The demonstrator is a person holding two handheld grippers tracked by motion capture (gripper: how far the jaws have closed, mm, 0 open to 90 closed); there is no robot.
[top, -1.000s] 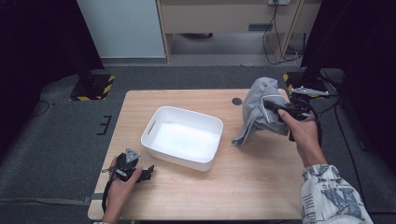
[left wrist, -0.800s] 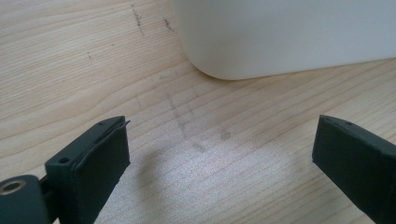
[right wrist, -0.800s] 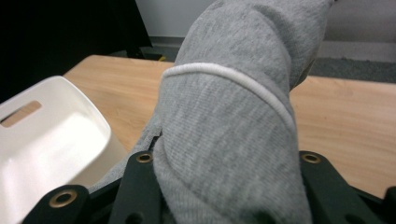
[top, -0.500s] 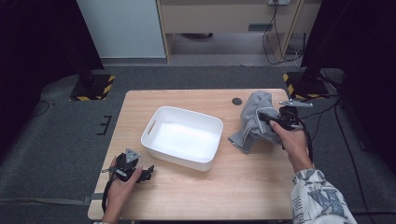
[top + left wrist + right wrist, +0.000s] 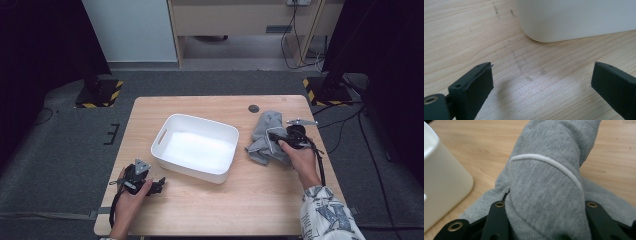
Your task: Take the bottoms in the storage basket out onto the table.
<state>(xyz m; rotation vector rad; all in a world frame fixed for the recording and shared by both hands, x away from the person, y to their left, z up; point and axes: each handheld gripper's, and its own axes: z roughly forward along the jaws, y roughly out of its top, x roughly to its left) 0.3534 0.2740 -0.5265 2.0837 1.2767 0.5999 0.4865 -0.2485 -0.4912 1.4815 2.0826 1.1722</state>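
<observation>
Lowered since a second ago, closer to the desk (image 5: pixel 200 210): grey cloth (image 5: pixel 265 137), right of the white tub (image 5: pixel 197 147), bunched and pinched in the right tool (image 5: pixel 278 139). Seam of white piping across the fold. Left tool (image 5: pixel 156 186) resting near the tub's front corner, spread wide, gripping nothing.

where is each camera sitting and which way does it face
High view: above the person's side, looking forward and down on the table; both forearms, left hand-held gripper and right hand-held gripper show.
Left gripper view: rides the left hand-held gripper, low over the wood, facing the white tub; jaws apart.
Right gripper view: rides the right hand-held gripper, facing the grey cloth between its jaws.
Shared: both gripper views show the tub and table.
</observation>
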